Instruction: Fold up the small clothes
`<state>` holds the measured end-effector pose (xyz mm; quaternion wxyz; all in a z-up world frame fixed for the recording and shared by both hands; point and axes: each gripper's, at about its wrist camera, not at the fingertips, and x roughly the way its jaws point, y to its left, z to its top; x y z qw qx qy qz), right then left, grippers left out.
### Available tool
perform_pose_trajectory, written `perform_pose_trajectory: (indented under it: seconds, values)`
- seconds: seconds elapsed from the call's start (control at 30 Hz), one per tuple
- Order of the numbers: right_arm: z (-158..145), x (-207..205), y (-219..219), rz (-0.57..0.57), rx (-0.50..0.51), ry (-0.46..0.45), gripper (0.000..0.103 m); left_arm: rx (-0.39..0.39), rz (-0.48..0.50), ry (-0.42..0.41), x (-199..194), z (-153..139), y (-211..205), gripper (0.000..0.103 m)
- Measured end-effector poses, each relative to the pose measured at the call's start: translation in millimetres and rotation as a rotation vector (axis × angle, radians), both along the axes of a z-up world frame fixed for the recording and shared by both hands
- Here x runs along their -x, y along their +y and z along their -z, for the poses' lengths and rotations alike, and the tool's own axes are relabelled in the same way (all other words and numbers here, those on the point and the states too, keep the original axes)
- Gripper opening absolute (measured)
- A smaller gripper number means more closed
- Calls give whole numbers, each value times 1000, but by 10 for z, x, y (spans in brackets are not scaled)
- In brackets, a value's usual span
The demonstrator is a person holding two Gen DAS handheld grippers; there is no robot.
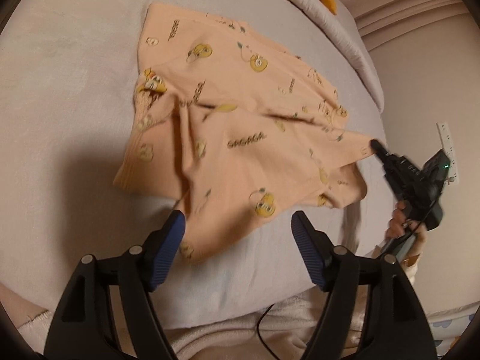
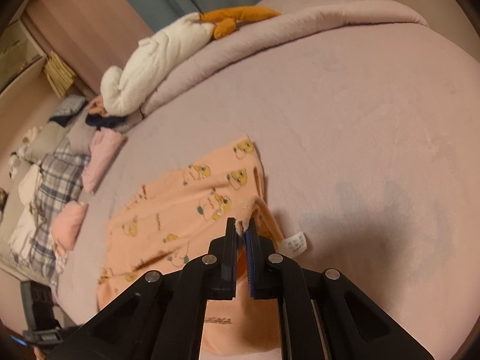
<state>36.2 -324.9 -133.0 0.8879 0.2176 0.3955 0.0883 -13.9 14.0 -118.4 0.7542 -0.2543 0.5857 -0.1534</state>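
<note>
Peach printed garment [image 1: 240, 126] lies partly folded on the mauve bedspread [image 1: 60, 90], one edge lifted. Right gripper [image 2: 243, 228] pinches that lifted edge, jaws nearly closed on cloth; white care label [image 2: 295, 243] hangs just beside. Left gripper [image 1: 238, 228] spread wide, holding nothing, just over the near hem. Plush toy [image 2: 168, 57] and folded pink clothes [image 2: 103, 156] at bed's far side.

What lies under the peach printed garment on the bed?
The peach garment lies on the lilac bed cover, which shows all around it. The right gripper lifts one pinched edge, exposing a white care label. Anything beneath the flat part is covered.
</note>
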Motion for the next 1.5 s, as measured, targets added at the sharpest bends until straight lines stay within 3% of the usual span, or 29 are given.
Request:
perform_pose_trajectory:
  seconds: [0.23, 0.3, 0.37, 0.4, 0.73, 0.8, 0.83, 0.87, 0.93, 0.97, 1.07, 1.13, 1.17, 1.2, 1.23, 1.33, 1.5]
  values:
    - [-99, 104, -14, 3, -15, -42, 7, -69, 15, 3, -15, 153, -131, 69]
    - [-105, 122, 3, 0, -14, -46, 7, -88, 12, -18, -31, 180, -152, 53]
    - [-115, 134, 23, -1, -12, -51, 7, -142, 11, -17, -70, 229, -183, 8]
    - [-118, 139, 30, -1, -13, -54, 7, -164, 8, -19, -78, 255, -182, 2]
    - [-187, 198, 12, 7, -19, -74, 7, -145, -21, -68, 2, -5, 43, 1]
    - [-193, 205, 13, 5, -23, -75, 7, -137, -36, -67, 13, -30, 97, 7]
    - [-193, 213, 10, 8, -23, -75, 7, -150, -44, -65, 20, -30, 118, 17]
    - [-194, 217, 11, 5, -24, -75, 7, -169, -49, -66, 30, -23, 129, 36]
    - [-193, 232, 18, 2, -24, -76, 7, -191, -51, -60, 51, 25, 143, 54]
    - [-192, 243, 16, 1, -23, -77, 7, -180, -47, -52, 57, 58, 141, 54]
    - [-201, 259, 25, -5, -19, -79, 7, -122, -23, 0, 34, 205, 89, 54]
    - [-214, 266, 28, -5, -15, -82, 7, -133, -15, -13, 15, 231, 32, 52]
    - [-217, 267, 27, -6, -17, -83, 7, -132, -8, -23, 2, 229, 10, 45]
    - [-218, 266, 26, -6, -21, -83, 7, -124, -2, -30, -14, 228, -12, 31]
    - [-219, 266, 23, -7, -26, -83, 7, -105, 20, -19, -37, 253, -46, 4]
    - [-213, 251, 29, -9, -41, -81, 7, -81, 24, -18, -68, 246, -72, 5]
    - [-294, 188, 42, -25, -60, -93, 7, 72, -27, -66, -201, -15, 115, 4]
